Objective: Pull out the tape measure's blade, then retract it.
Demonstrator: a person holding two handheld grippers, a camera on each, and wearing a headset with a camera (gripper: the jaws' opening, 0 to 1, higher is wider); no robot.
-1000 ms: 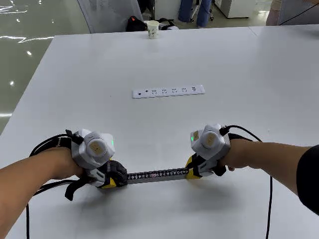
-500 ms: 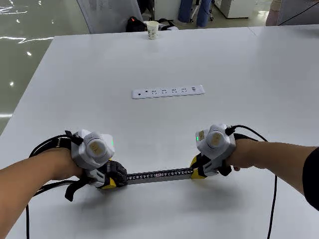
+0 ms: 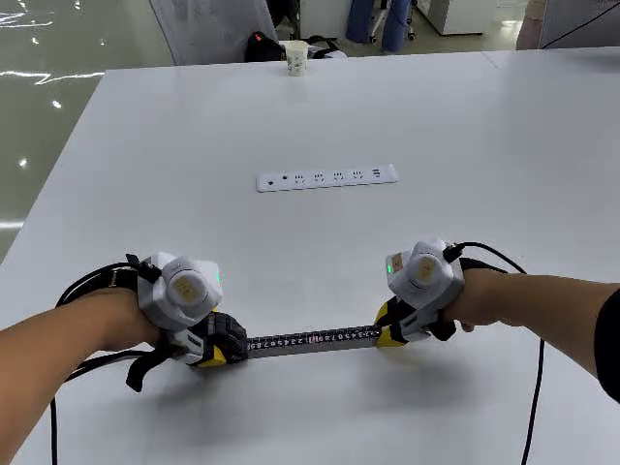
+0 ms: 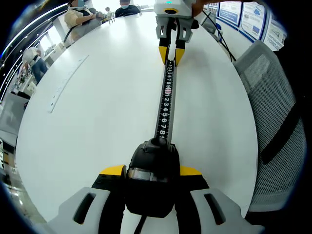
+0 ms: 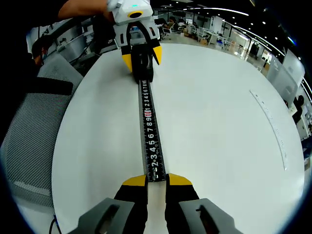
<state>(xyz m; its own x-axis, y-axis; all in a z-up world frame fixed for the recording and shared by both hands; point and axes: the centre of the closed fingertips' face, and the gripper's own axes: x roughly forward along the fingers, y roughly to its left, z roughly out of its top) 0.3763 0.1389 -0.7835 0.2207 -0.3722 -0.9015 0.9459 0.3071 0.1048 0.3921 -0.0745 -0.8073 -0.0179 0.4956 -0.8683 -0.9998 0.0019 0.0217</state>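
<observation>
Head view, surface: a broad white table (image 3: pixel 436 116), smooth, matt and rectangular.
Room: a glossy pale floor (image 3: pixel 48 77) lay to the table's left. In the left gripper view a grey mesh chair (image 4: pixel 278 122) stood by the table's edge. The right gripper view showed an open office under strip lights.
Far items: a paper cup (image 3: pixel 297 57) stood upright at the far edge. A long, flat white power strip (image 3: pixel 327 178) lay mid-table, well apart from the grippers.
Left gripper (image 3: pixel 218 344): white plastic shell, black jaws with yellow tips, pinched on both sides of the tape measure case (image 4: pixel 151 183).
Tape measure case: black, rounded and chunky, low on the table near its near edge, on the left.
Blade (image 4: pixel 165 97): a narrow dark strip with white numerals and one red mark, drawn out straight and flat along the tabletop from the case to the other gripper.
Right gripper (image 5: pixel 156 181): same build, its yellow-tipped jaws closed around the blade's free end.
Cables (image 3: pixel 528 387): thin, black, trailing back along each forearm.
</observation>
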